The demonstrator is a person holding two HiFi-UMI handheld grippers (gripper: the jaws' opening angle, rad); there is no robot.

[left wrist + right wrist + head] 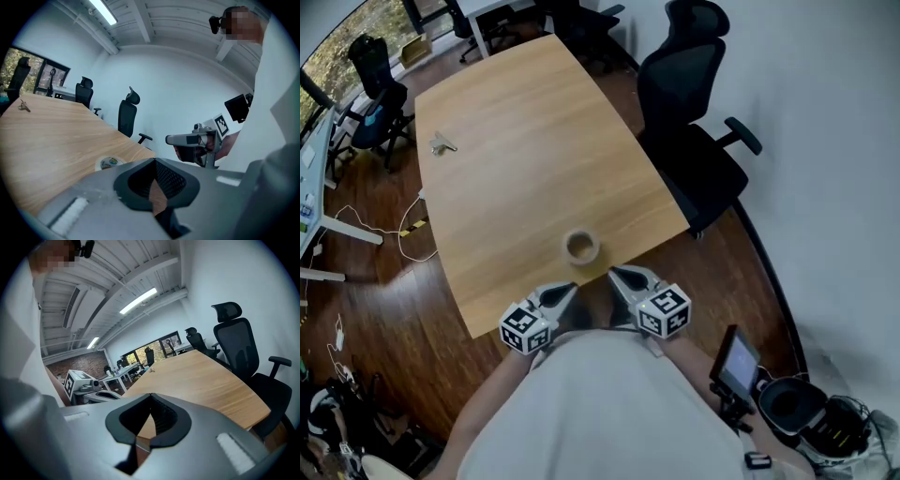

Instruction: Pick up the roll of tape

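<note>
The roll of tape [581, 247] lies flat on the wooden table [516, 150], close to its near edge; it also shows low in the left gripper view as a pale roll of tape [110, 162] with a printed core. Both grippers hover just short of that edge, in front of the person's body. My left gripper [562, 294] is shut and empty, near and left of the tape. My right gripper [623, 277] is shut and empty, near and right of it. In their own views the left gripper [154, 160] and right gripper [151, 395] have jaw tips meeting. The right gripper view does not show the tape.
A black office chair [694, 122] stands at the table's right side. A small metal object [442, 143] lies far left on the table. More chairs and desks [375, 94] stand beyond. A small screen on a stand [737, 361] and cables [403, 230] are on the floor.
</note>
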